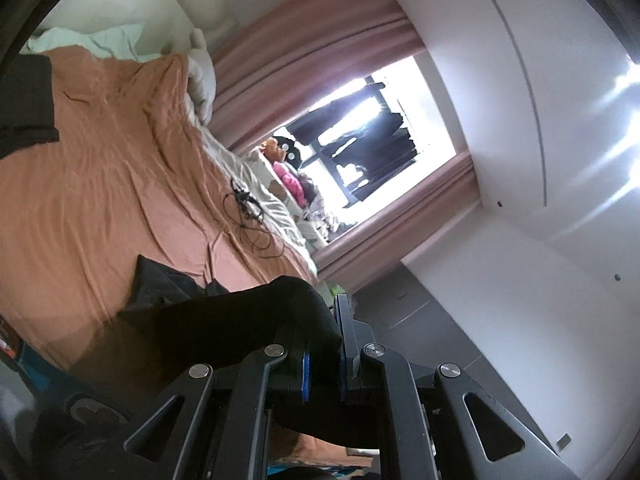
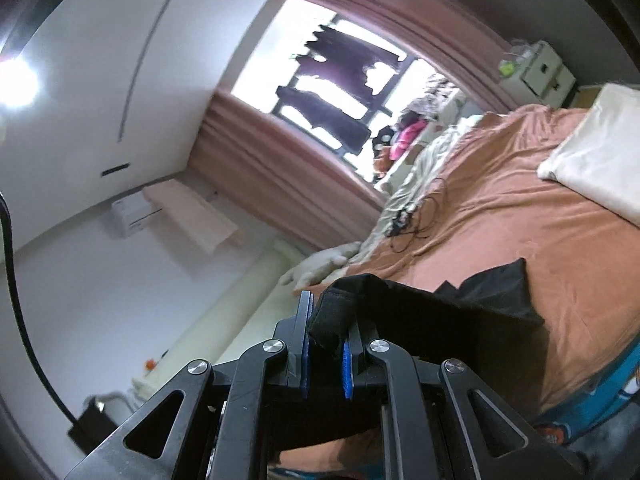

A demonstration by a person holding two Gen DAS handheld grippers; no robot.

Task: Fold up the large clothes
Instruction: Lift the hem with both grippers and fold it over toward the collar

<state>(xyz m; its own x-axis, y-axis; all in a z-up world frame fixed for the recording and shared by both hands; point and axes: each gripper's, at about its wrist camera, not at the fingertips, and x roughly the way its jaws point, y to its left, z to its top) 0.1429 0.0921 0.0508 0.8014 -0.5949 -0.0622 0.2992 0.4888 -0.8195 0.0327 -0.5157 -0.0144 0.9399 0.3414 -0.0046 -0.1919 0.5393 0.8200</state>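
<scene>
A large black garment (image 1: 224, 320) hangs between my two grippers above the orange bed (image 1: 100, 184). My left gripper (image 1: 322, 340) is shut on one edge of it; the cloth runs from the jaws down toward the bed. My right gripper (image 2: 326, 336) is shut on another edge of the black garment (image 2: 432, 312), with a folded hem bunched between the blue pads (image 2: 347, 376). Part of the garment still rests on the orange bed (image 2: 540, 220). Both views are tilted sideways.
A tangle of black cable (image 1: 248, 216) lies on the bed near the window side. A white pillow (image 2: 596, 152) and another dark cloth (image 1: 28, 100) lie on the bed. Pink curtains (image 1: 312, 52) frame a bright window (image 2: 340, 92). White drawers (image 2: 540, 72) stand in the corner.
</scene>
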